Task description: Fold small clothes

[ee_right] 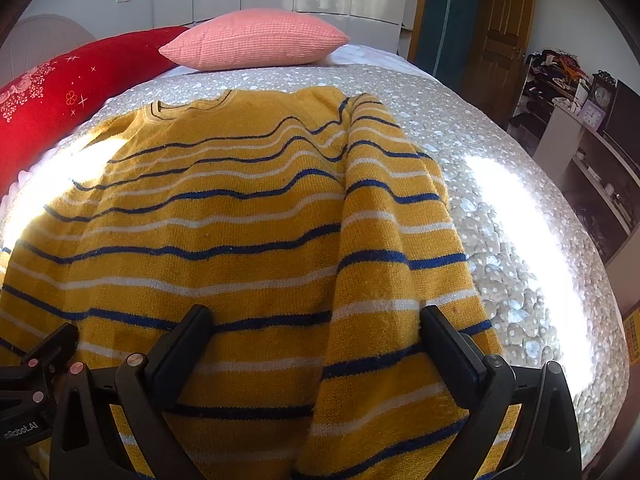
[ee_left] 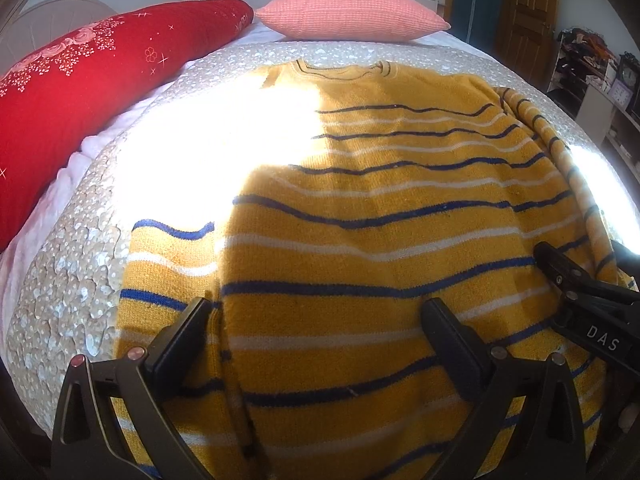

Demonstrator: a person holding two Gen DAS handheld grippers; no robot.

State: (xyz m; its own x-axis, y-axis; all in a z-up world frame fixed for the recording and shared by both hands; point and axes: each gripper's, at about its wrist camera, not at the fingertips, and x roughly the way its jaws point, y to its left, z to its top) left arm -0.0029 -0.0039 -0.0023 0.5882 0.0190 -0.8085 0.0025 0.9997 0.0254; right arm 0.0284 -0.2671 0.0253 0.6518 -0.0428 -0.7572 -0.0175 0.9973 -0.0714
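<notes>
A yellow knit sweater (ee_left: 360,216) with blue and white stripes lies flat on the bed, collar (ee_left: 340,70) away from me. Its right sleeve (ee_right: 392,216) is folded in along the body, and the left sleeve (ee_left: 168,264) lies beside the body. My left gripper (ee_left: 316,316) hovers open over the lower hem, its fingers wide apart with only fabric below. In the right wrist view the right gripper (ee_right: 316,320) is open too, straddling the edge of the folded sleeve. The right gripper (ee_left: 576,292) also shows at the right edge of the left wrist view.
The sweater rests on a beige dotted bedspread (ee_right: 500,184) with bright sun patches. A red bolster (ee_left: 80,92) lies along the left and a pink pillow (ee_left: 348,12) at the head. Shelves with clocks (ee_right: 592,108) and a wooden door (ee_right: 500,36) stand at right.
</notes>
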